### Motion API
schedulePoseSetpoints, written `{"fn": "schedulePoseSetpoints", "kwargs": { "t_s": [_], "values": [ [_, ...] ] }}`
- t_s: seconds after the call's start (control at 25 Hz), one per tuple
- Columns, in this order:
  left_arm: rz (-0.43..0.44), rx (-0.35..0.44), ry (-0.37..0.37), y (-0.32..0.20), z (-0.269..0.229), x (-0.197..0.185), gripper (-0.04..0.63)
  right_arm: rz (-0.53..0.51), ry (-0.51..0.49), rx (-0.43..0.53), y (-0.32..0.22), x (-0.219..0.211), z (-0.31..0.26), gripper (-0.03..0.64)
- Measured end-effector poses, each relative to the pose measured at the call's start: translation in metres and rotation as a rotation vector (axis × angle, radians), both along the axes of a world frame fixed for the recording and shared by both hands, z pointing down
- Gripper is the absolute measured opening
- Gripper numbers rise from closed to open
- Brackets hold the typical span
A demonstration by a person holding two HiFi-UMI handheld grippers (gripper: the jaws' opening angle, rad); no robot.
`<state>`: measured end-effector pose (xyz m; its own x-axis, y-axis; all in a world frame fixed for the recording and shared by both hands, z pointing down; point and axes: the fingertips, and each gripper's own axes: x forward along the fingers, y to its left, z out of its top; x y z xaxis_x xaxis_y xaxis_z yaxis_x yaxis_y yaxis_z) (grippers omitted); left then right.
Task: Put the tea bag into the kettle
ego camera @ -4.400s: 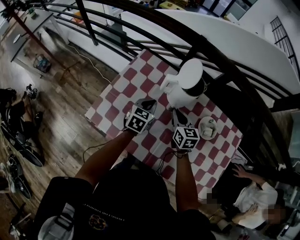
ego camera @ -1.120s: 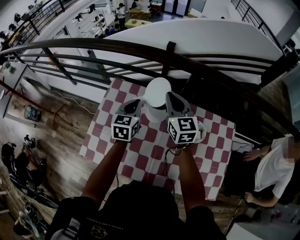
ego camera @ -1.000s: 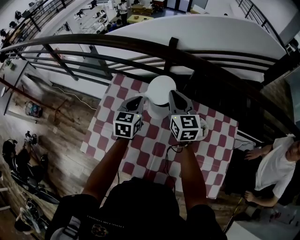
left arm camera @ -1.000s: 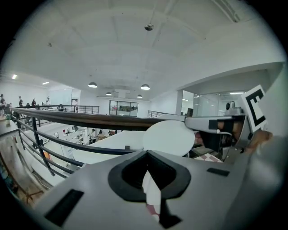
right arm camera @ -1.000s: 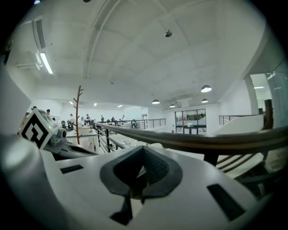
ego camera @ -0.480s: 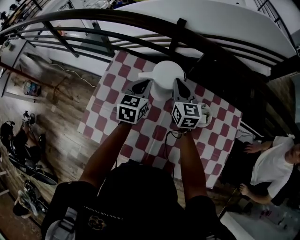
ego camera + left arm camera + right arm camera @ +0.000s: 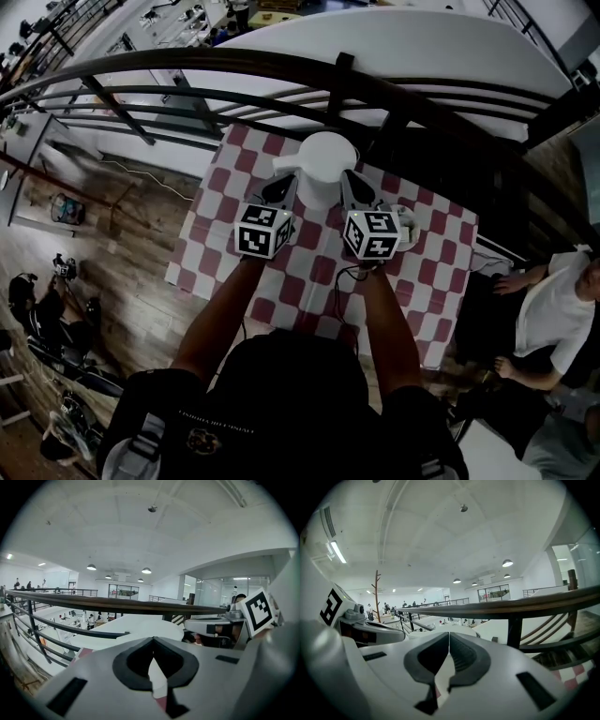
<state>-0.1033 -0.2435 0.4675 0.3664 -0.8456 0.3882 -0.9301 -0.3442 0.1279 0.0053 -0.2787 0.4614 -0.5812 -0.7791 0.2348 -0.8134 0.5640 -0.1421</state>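
against the view of a few seconds ago, both tools are further out over the red-and-white checked tablecloth point(image 7: 309, 281). the left gripper point(image 7: 281, 186) now sits just beside the spout side of the white kettle point(image 7: 323, 167), and the right gripper point(image 7: 349, 184) sits just beside its other flank, so the kettle stands between them. whether either tip touches it i cannot tell. over the last second this bracket barely alters, though the right one looks a touch lower.

each gripper view shows its jaws pressed together at the tips, with nothing pinched. the kettle's domed lid looks closed. the tea bag is in neither tool and i cannot make it out. i judge it lies in the small white dish point(image 7: 406, 228) near the right gripper, mostly hidden by that tool's marker cube.

so the task seems barely begun: the lid likely has to come open first, then the bag fetched.
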Motion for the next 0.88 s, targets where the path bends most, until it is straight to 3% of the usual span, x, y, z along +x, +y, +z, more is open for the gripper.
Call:
{"fn": "schedulePoseSetpoints", "kwargs": {
  "t_s": [0.44, 0.88],
  "values": [
    [0.066, -0.005, 0.0, 0.056, -0.001, 0.017, 0.003, -0.009, -0.006, 0.047, 0.062, 0.018, -0.023, 0.015],
    [0.14, 0.01, 0.008, 0.124, -0.018, 0.008, 0.003, 0.043, 0.019, 0.019, 0.144, 0.031, -0.024, 0.015]
  ]
}}
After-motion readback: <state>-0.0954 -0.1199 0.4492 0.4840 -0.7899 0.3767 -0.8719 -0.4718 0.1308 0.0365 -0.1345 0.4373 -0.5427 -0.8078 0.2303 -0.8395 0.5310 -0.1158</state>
